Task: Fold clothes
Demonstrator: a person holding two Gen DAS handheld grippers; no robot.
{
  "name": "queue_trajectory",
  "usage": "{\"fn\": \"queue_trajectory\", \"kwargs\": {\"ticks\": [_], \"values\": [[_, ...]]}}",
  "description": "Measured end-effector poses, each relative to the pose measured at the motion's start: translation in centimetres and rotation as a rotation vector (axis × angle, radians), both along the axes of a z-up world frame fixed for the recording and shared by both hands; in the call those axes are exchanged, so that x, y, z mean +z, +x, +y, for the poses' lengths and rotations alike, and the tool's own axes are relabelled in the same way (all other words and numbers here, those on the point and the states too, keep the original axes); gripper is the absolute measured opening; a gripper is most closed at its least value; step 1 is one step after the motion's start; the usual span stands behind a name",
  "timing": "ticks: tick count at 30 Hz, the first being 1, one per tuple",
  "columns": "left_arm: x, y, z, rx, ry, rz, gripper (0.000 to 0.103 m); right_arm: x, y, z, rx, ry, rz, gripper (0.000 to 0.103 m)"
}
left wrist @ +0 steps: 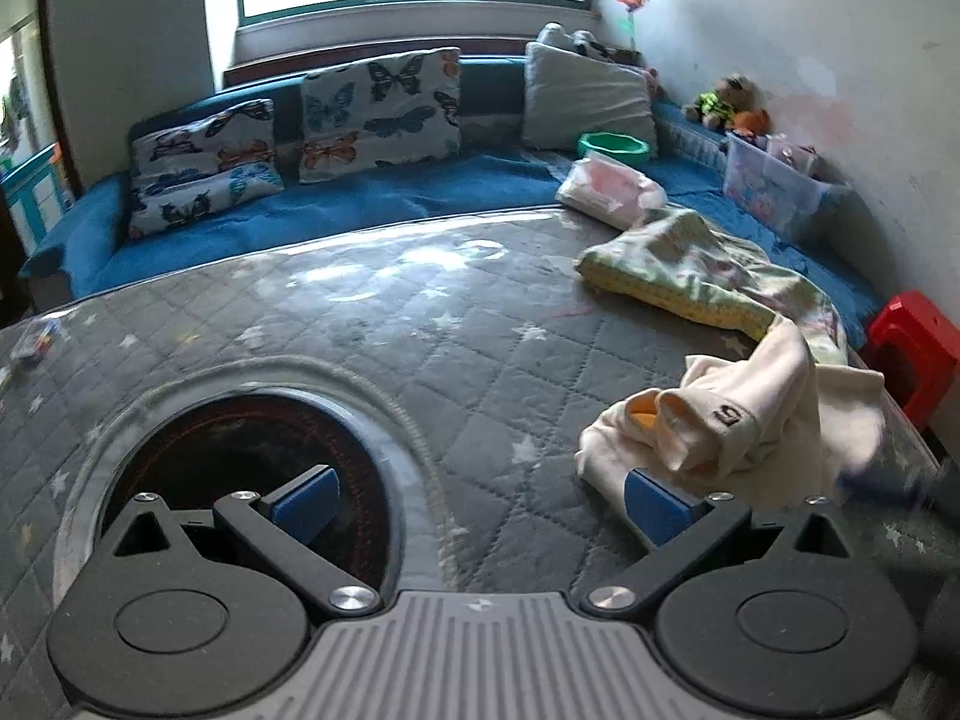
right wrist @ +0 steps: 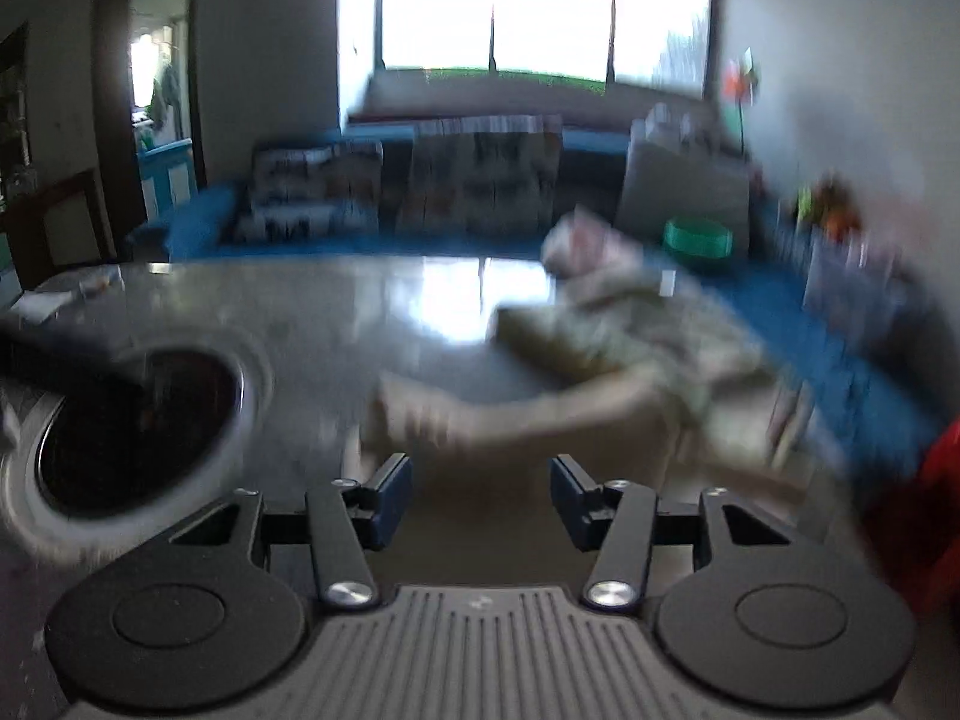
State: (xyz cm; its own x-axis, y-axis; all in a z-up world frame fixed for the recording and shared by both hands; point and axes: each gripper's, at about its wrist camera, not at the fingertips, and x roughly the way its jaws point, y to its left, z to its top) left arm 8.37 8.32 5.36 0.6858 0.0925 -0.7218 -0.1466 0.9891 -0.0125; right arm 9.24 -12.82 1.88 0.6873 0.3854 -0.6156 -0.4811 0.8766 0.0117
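Note:
A crumpled cream garment (left wrist: 750, 414) lies on the grey quilted table cover (left wrist: 480, 324) at the right. A green floral garment (left wrist: 702, 267) lies behind it, touching it. My left gripper (left wrist: 480, 501) is open wide and empty; its right pad (left wrist: 654, 504) touches the cream garment's near edge. The right wrist view is motion-blurred. There my right gripper (right wrist: 480, 495) is open and empty, just short of the cream garment (right wrist: 510, 414). The floral garment (right wrist: 630, 324) lies beyond it.
A round dark opening (left wrist: 240, 480) sits in the table at the left, under my left finger. A folded pink cloth (left wrist: 606, 186) lies at the far edge. A blue sofa (left wrist: 336, 204) with cushions stands behind. A red stool (left wrist: 912, 348) stands at the right.

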Motion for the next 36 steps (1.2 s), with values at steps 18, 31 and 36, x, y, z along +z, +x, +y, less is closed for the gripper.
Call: {"fn": "queue_trajectory", "kwargs": {"ticks": [18,31,36], "values": [[-3.9,10.0,-7.3,-0.29,0.026,0.081,0.022,-4.2,-3.2,-0.5,0.039,-0.1,-0.009,0.016],[-4.1,6.3,-5.3,-0.298,0.024,0.105,0.006,0.6,-5.5,-5.9,-0.045,-0.205,-0.242,0.002],[-3.2,5.9,-4.7,-0.292,0.015,0.088,0.01,0.2,-5.7,-5.9,-0.02,-0.164,-0.179,0.018]]}}
